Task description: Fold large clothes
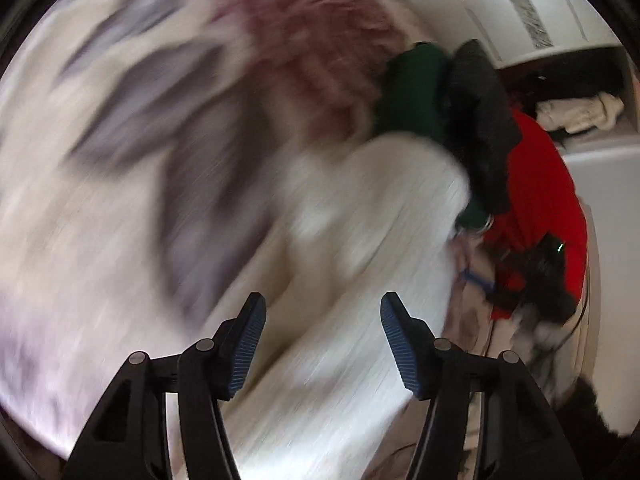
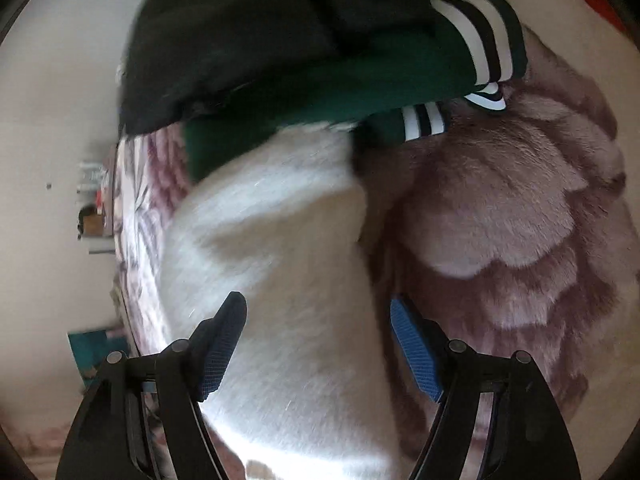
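Observation:
A white fuzzy garment lies on a bed cover with a pink and grey flower print. My left gripper hangs above the white garment, open, its blue pads apart with nothing pinched. In the right wrist view the same white garment runs under my right gripper, which is also open and holds nothing. The left wrist view is blurred by motion.
A dark green garment with white and black striped cuffs and a black garment lie at the white one's far end. Red cloth and a black device with a green light show at the right. A white wall borders the bed.

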`<state>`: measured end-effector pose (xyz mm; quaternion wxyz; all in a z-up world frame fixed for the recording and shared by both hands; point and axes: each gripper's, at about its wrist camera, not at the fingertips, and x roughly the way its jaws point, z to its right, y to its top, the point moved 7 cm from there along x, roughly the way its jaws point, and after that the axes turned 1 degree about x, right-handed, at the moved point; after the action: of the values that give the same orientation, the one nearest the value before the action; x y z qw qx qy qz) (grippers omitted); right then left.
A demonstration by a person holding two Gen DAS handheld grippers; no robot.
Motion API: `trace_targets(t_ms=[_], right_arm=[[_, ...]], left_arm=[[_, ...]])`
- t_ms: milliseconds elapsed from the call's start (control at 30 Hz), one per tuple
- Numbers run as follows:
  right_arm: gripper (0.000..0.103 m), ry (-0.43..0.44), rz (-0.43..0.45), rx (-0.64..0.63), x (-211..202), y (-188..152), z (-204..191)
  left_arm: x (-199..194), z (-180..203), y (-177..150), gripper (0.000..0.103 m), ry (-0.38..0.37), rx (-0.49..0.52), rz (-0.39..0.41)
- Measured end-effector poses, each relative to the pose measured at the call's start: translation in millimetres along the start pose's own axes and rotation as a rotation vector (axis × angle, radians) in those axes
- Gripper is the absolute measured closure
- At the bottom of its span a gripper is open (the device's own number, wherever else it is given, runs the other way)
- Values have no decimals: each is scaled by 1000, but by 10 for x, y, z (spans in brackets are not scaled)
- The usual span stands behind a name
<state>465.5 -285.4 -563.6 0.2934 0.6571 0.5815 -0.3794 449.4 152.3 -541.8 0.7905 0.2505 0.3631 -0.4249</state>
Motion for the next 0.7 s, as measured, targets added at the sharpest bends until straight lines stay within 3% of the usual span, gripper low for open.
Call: trace_targets(t_ms=[67, 100, 133, 200, 233, 300, 400, 467, 567, 633, 700], right_arm=[[36, 65, 6, -27, 44, 40, -160], [38, 79, 8, -54, 65, 52, -248], [38, 80, 17, -83, 79, 56, -320], [42, 60, 13, -131, 238, 122, -454], [48, 48, -3, -135, 348, 163, -486], [60, -40, -92, -119, 684, 211, -456], [60, -195, -180, -196, 1154, 257, -414], [60, -257, -211, -235, 1402, 270, -387], [60, -266, -225, -232, 1354, 317, -464], [60, -229, -190, -221, 1111, 295, -542], [60, -100, -132, -198, 717, 144, -638]], left_arm=[[226, 360, 275, 46, 0, 75, 4], [329, 451, 339, 46, 28, 118, -1], [513, 544, 441, 47, 108, 184, -6], [820, 497, 528, 70, 223, 231, -43], [960, 412, 527, 70, 242, 225, -78], [1172, 199, 505, 70, 267, 196, -122], [1351, 28, 518, 67, 252, 168, -143], [1384, -23, 519, 66, 242, 165, -152], [1274, -27, 535, 66, 209, 144, -153], [990, 76, 542, 66, 210, 161, -121], [636, 243, 441, 67, 191, 206, -58]])
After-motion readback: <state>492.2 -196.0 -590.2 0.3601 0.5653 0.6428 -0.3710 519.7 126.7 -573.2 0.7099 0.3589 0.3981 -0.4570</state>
